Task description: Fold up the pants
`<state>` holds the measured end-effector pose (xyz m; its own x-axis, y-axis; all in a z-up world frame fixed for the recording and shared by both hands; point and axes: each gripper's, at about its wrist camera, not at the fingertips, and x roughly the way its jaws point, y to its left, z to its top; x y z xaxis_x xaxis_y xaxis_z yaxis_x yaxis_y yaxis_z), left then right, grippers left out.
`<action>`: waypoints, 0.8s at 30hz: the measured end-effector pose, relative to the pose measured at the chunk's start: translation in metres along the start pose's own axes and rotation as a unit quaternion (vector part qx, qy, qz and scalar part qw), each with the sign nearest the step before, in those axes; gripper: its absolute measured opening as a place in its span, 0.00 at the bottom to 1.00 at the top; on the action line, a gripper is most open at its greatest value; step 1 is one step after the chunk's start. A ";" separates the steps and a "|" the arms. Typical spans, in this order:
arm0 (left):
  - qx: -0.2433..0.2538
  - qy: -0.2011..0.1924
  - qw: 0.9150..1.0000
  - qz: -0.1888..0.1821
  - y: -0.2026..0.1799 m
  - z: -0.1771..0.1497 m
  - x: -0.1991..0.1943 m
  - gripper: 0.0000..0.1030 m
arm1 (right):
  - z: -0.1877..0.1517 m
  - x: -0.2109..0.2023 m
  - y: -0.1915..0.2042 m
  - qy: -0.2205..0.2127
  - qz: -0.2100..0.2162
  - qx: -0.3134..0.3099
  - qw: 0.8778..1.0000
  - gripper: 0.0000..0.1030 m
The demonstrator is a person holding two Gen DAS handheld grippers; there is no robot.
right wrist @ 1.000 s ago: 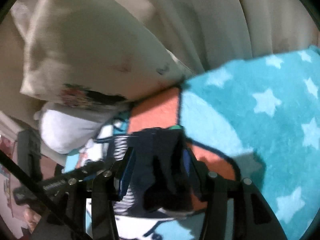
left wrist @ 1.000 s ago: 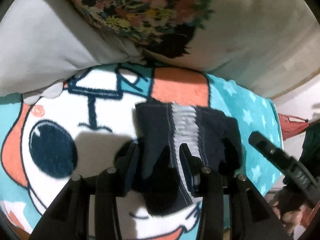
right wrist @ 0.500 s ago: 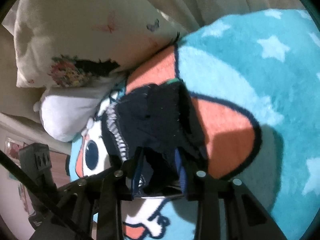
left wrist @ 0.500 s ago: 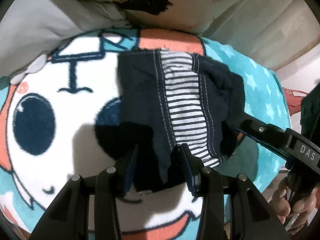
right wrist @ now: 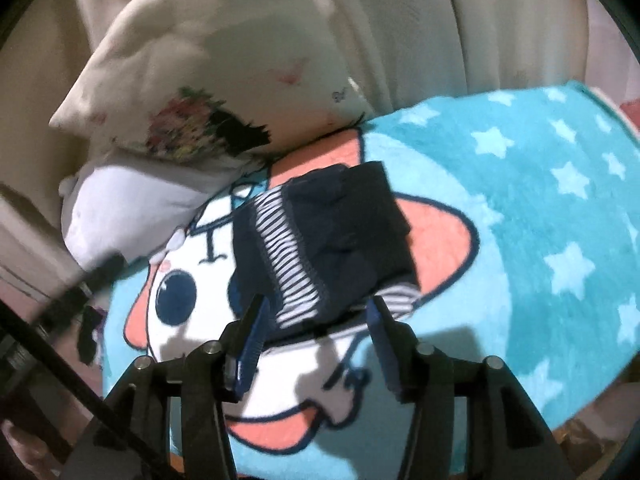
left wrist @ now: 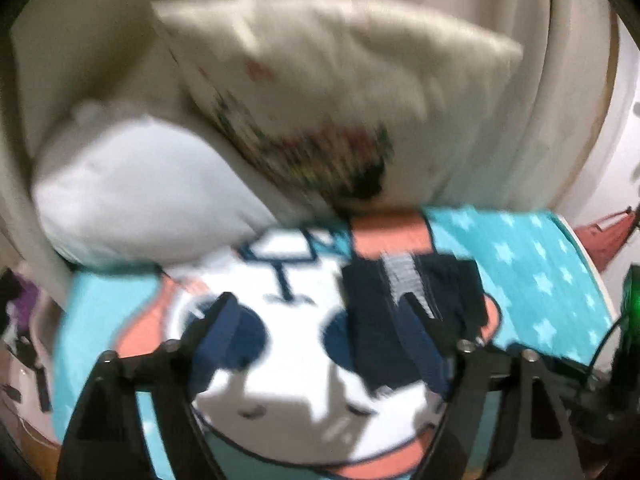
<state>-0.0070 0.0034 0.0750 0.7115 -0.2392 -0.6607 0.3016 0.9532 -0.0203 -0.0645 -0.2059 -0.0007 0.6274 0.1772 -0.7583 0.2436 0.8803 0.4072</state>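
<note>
The left gripper (left wrist: 320, 320) has its two fingers spread wide apart, and nothing is between them. Its view is blurry. The right gripper (right wrist: 316, 320) also has its two fingers spread apart, and it holds nothing. Its tips sit just at the near edge of the pants.

There is one pair of pants (right wrist: 324, 240). They are dark blue with a strip of white and blue stripes. They lie folded into a small block on the blanket, apart from both grippers' pads. In the left view the pants (left wrist: 412, 312) are behind the right-hand finger, which hides part of them.

There is one blanket (right wrist: 540, 220). It is fluffy and blue-green with white stars and a big cartoon face with two dark round eyes, orange cheeks and a smile. The pants lie on the top of that face, partly over one eye.

There are two pillows at the far end of the blanket. One floral pillow (right wrist: 208, 92) is cream with a patch of flowers, and it leans on one white pillow (right wrist: 128, 208) below it. Behind them hangs a pale curtain (right wrist: 460, 32). A dark bar (right wrist: 72, 296) crosses the left side of the right view.
</note>
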 end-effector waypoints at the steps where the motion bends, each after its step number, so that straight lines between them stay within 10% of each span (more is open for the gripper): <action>1: 0.003 -0.020 1.000 0.008 0.003 0.002 -0.008 0.92 | -0.002 -0.003 0.006 -0.005 -0.006 -0.005 1.000 0.54; 9: 0.017 -0.135 0.991 0.014 0.020 0.022 -0.058 1.00 | -0.007 -0.041 0.042 -0.066 -0.055 -0.019 0.996 0.62; 24: 0.017 -0.084 0.996 0.001 -0.008 0.012 -0.061 1.00 | -0.022 -0.063 0.025 -0.066 -0.112 -0.004 0.991 0.69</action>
<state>-0.0455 0.0082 0.1242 0.8072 -0.2677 -0.5260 0.3193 0.9476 0.0078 -0.1143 -0.1859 0.0462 0.6504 -0.0819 -0.7552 0.3817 0.8948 0.2317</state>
